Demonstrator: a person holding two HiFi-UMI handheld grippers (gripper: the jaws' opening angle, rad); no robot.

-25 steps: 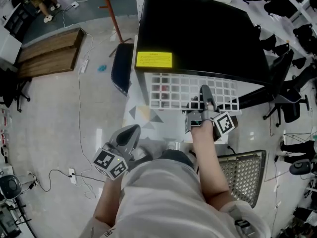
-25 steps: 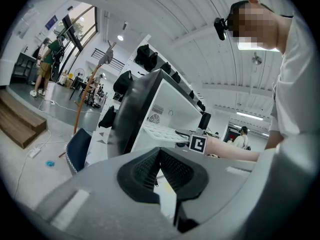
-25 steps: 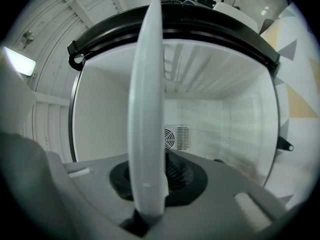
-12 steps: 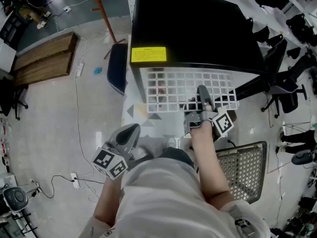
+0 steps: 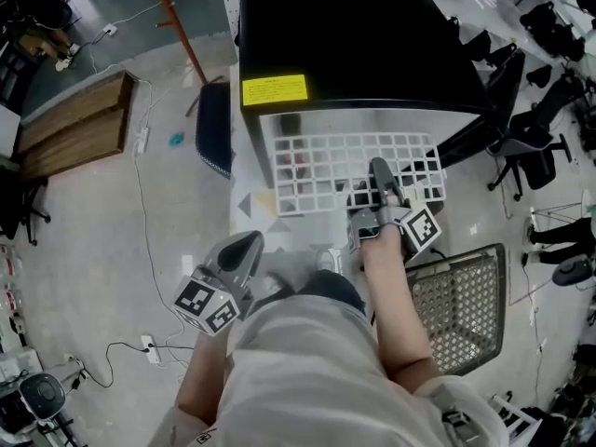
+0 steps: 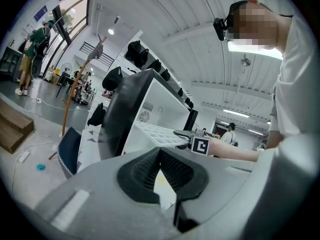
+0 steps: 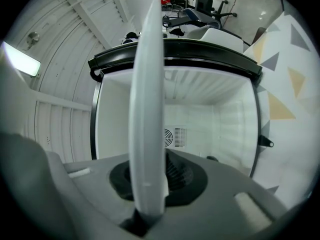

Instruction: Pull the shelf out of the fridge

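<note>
Head view puts the white shelf (image 5: 349, 170) jutting well out of the glossy black fridge (image 5: 354, 45). Its front edge hangs over bare pale floor (image 5: 121, 222), with open room to the left and a metal mesh basket (image 5: 456, 315) close on the right. The right hand-held gripper (image 5: 380, 170) is clamped on that front edge. Seen edge-on, the shelf is a thin, smooth plastic slab; from above, a grid of square cells. The left hand-held gripper (image 5: 246, 242) hangs low beside the person's body, jaws together on nothing.
</note>
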